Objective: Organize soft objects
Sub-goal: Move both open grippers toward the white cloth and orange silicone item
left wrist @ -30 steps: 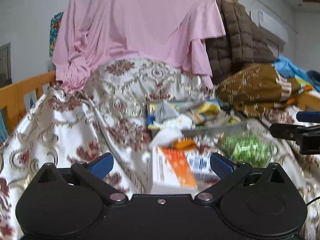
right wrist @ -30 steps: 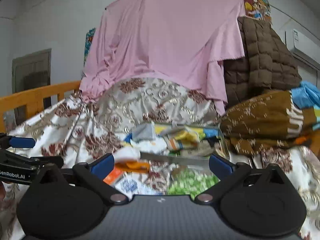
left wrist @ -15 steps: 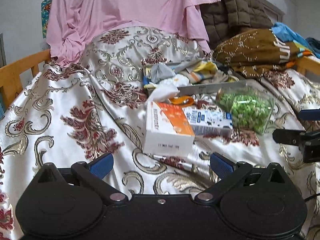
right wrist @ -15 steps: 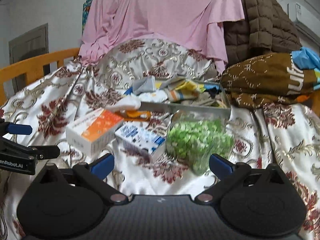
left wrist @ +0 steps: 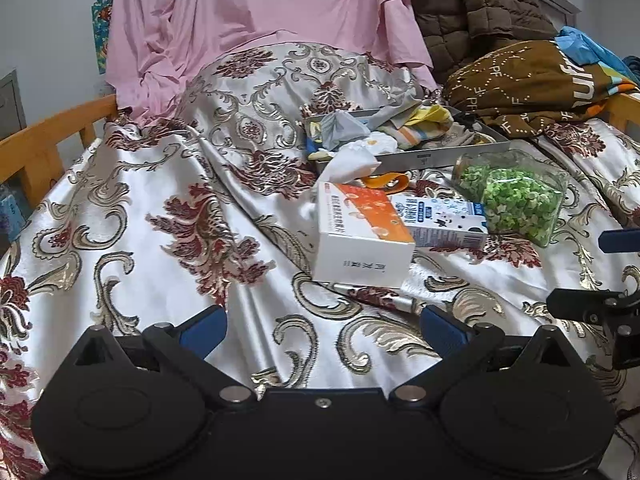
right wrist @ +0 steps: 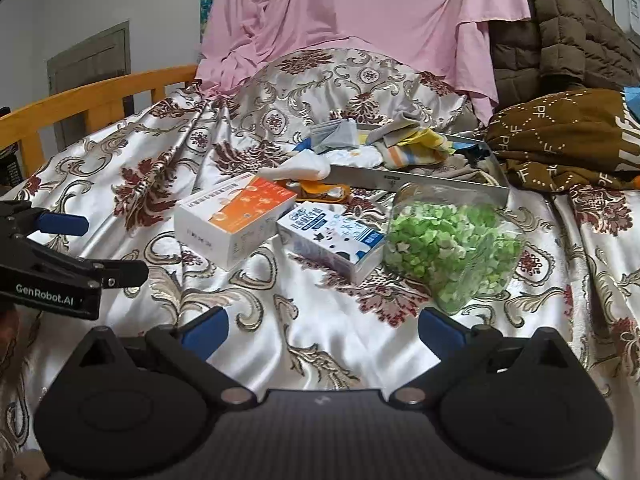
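A metal tray (left wrist: pixel 440 157) (right wrist: pixel 420 182) on the patterned bedspread holds a pile of small cloths and socks (left wrist: pixel 404 128) (right wrist: pixel 404 144). A white cloth (left wrist: pixel 350 164) (right wrist: pixel 298 168) hangs over the tray's near left corner, above an orange item (left wrist: pixel 384 181) (right wrist: pixel 324 192). My left gripper (left wrist: pixel 323 328) is open and empty, low over the bedspread, well short of the tray. My right gripper (right wrist: pixel 323 326) is open and empty, just in front of a jar. Each gripper shows at the other view's edge: the right one (left wrist: pixel 592 276), the left one (right wrist: pixel 80 248).
An orange-and-white box (left wrist: pixel 360 236) (right wrist: pixel 236 216), a blue-and-white carton (left wrist: pixel 438 220) (right wrist: pixel 332 240) and a clear jar of green pieces (left wrist: pixel 512 196) (right wrist: pixel 452 248) lie in front of the tray. Brown bedding (left wrist: pixel 532 80) is at right, a wooden rail (left wrist: pixel 48 140) at left.
Both grippers have pulled back and tilted down, so the bedspread and the boxes in front of the tray now fill the views. Both stay open and empty.
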`<state>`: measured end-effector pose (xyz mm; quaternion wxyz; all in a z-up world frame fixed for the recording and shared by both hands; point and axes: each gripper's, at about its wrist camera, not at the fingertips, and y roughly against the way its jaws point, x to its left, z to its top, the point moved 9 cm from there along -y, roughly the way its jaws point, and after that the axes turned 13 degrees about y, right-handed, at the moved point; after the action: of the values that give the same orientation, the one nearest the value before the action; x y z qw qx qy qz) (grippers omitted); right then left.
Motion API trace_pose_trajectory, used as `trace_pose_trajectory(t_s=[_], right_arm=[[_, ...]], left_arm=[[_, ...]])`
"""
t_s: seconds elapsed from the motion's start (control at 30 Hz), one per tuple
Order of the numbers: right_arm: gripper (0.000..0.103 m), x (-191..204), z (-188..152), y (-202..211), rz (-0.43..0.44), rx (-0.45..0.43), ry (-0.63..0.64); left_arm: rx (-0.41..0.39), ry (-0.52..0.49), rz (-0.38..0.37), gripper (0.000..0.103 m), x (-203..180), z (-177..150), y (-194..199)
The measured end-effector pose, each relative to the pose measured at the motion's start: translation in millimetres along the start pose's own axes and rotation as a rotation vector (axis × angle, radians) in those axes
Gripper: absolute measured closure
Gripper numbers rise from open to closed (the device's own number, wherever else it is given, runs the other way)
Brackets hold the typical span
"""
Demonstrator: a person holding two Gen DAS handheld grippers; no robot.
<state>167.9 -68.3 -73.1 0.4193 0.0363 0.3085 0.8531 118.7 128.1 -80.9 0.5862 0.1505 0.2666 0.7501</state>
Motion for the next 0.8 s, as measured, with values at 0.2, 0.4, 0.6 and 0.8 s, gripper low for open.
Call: trace_pose_trajectory(t_s=[0.2, 0.4, 0.6, 0.8], right_arm=[[0.000, 4, 1, -1, 0.019, -0.007, 0.003], [0.000, 7, 3, -3, 0.030, -0.014, 0.004], [0.000, 11, 7, -7, 0.043, -0.022, 0.002], [0.000, 13, 15, -13, 0.052, -0.032, 0.010]], left_arm=[[-0.009, -0.007, 0.021, 0.001, 5, 3, 0], [-0.017, -0.007, 0.032, 0.001, 11, 7, 0], [-0.018, 0.012, 0.042, 0.001, 20, 14, -3], [-0.028, 0.026, 0.049, 0.001, 28, 24, -8]])
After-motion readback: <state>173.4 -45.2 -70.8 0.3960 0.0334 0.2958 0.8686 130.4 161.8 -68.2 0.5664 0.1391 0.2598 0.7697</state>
